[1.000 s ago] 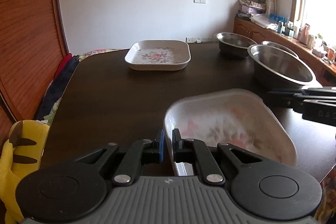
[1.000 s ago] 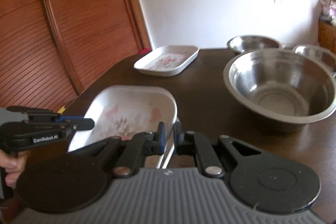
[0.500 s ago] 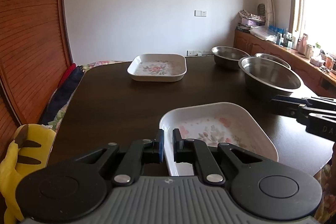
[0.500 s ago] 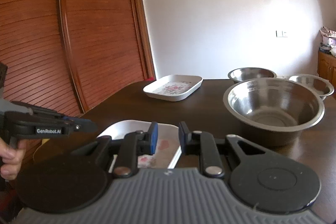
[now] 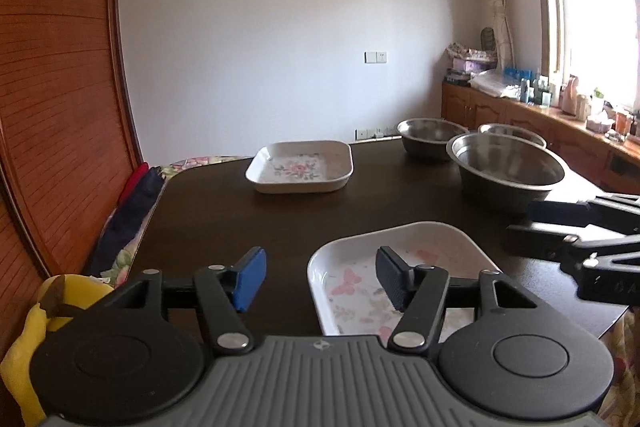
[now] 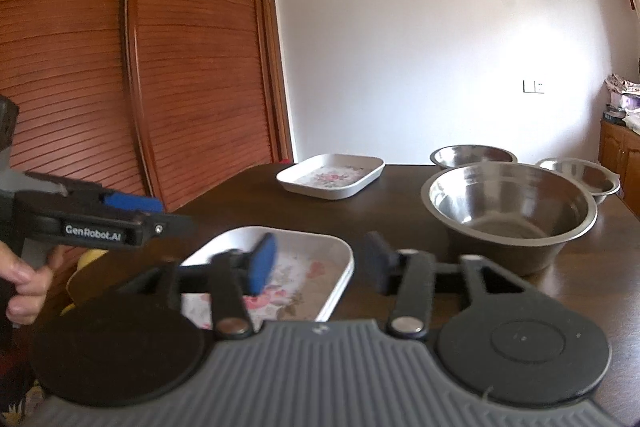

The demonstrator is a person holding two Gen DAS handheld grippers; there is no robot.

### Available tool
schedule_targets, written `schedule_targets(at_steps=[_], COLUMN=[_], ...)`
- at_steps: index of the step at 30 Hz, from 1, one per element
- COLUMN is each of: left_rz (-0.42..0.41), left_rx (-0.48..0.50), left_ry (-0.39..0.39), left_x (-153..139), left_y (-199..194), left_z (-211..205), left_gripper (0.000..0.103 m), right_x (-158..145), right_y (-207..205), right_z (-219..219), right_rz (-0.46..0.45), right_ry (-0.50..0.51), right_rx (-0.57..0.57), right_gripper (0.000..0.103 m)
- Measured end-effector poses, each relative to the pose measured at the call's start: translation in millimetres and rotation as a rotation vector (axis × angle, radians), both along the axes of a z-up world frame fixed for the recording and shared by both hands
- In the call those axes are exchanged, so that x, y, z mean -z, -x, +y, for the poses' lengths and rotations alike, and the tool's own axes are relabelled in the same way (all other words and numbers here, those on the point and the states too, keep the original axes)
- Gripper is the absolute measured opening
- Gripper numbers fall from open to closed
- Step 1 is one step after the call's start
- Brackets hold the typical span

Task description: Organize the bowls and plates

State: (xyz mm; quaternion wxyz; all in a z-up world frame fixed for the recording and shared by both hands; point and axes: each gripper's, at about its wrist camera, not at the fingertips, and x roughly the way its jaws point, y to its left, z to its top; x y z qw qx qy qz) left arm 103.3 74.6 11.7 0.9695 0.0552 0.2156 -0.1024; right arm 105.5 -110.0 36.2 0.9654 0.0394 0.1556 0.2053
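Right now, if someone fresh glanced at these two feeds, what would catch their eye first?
Probably the near floral dish at the table's front edge, its side rims sitting between the spread jaws of the left gripper and right gripper, both just opening off it. Next, the big steel bowl to its right, two smaller steel bowls behind it, and a second floral dish farther back.

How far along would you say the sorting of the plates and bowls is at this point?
Done: the near floral plate lies flat on the table. In hand: nothing; the left gripper and right gripper have just been opening and grip nothing. Left: the far floral plate sits apart, and three steel bowls stand unstacked.
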Motion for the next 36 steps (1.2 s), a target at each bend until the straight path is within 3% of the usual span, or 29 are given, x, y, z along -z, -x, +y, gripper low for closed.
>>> schedule_targets(at_steps=[5, 8, 10, 14, 16, 18, 24, 36], left_rz=[-0.028, -0.039, -0.057, -0.101, -0.113, -0.117, -0.114, -0.077], left_rx=[0.019, 0.014, 0.001, -0.030, -0.038, -0.042, -0.056, -0.053], left_ry=[0.039, 0.046, 0.048, 0.076, 0.087, 0.088, 0.069, 0.069], left_x=[-3, -6, -11, -26, -33, -38, -48, -44], left_y=[3, 2, 3, 7, 7, 7, 1, -29], left_z=[9, 16, 21, 36, 44, 50, 60, 60], left_gripper=[0.099, 0.103, 0.103, 0.103, 0.103, 0.103, 0.103, 0.103], right_x=[1, -2, -6, -16, -21, -27, -35, -47], right_y=[0, 1, 1, 1, 1, 0, -2, -15], right_z=[10, 13, 14, 16, 18, 20, 26, 16], right_rz=[-0.003, -0.018, -0.027, -0.047, -0.060, -0.073, -0.099, -0.062], right_ry=[0.022, 0.029, 0.043, 0.072, 0.079, 0.087, 0.120, 0.096], right_rx=[0.000, 0.001, 0.000, -0.002, -0.007, -0.012, -0.002, -0.042], right_gripper=[0.061, 0.074, 0.087, 0.091, 0.100, 0.103, 0.103, 0.103])
